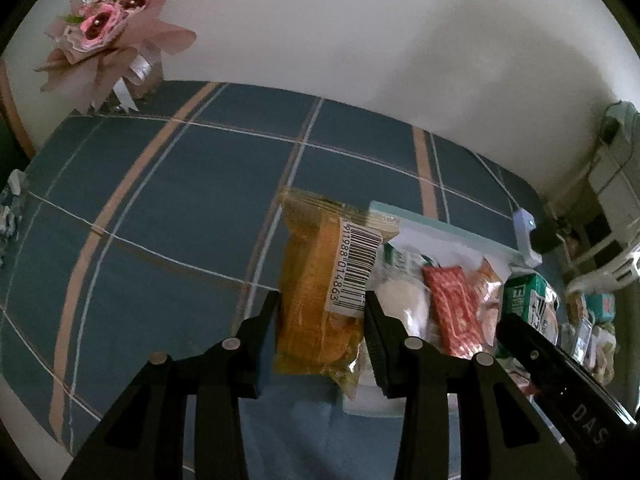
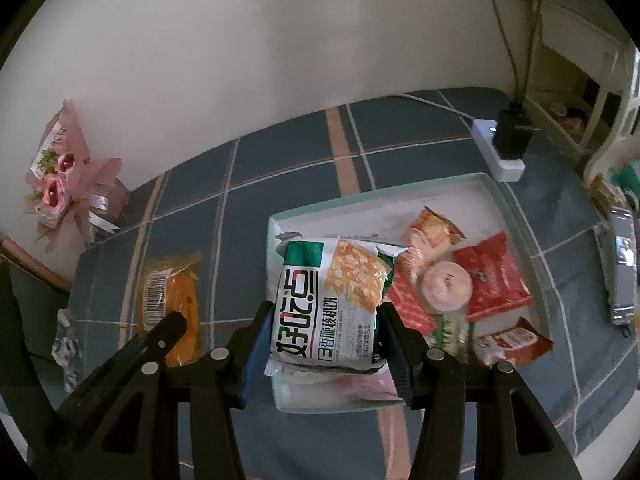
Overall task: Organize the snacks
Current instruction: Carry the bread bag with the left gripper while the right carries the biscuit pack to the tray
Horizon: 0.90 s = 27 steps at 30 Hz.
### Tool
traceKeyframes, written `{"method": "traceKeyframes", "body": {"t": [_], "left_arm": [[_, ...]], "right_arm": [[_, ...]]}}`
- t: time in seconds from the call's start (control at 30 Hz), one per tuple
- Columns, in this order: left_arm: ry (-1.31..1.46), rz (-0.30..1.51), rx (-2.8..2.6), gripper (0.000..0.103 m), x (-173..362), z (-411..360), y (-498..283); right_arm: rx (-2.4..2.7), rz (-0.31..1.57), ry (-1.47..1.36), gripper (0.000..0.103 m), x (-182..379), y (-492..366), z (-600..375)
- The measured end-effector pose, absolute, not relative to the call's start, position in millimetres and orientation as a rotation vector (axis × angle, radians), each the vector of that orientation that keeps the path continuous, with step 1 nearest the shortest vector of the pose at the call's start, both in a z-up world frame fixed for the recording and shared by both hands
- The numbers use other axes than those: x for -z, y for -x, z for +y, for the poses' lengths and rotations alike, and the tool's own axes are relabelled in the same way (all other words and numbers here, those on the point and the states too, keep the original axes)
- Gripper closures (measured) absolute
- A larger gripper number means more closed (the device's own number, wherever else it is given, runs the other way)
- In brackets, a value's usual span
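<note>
Fingers (image 2: 394, 332) crowded by tray (image 2: 516, 208) snacks (image 2: 494, 276)

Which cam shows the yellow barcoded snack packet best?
Left wrist: the yellow barcoded snack packet fills the centre between the left tool fingers, barcode readable. Right wrist shows it small at the left, partly hidden by that tool.

The orange snack packet (image 1: 320, 292) carries a white barcode label (image 1: 354, 268) with the digits "91988 014863". The white and green snack bag (image 2: 332, 304) shows large Chinese characters, "XIANG CUI HE TAO BING" and the number "20250724". A black gripper body (image 1: 560, 384) bears the letters "DAS".
</note>
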State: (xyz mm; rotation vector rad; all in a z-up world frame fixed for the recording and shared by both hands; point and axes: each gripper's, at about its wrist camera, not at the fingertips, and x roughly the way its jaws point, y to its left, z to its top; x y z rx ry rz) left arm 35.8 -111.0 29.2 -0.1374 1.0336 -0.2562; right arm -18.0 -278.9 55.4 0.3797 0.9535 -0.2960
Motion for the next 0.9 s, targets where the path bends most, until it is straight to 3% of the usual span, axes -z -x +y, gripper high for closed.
{"method": "traceKeyframes", "body": {"t": [0.9], "left_arm": [[-0.037, 1.056, 0.471, 0.062, -22.2, -202.2, 0.3]], "right_arm": [[0.430, 0.924, -0.467, 0.048, -55.1, 62.8, -347.0]]}}
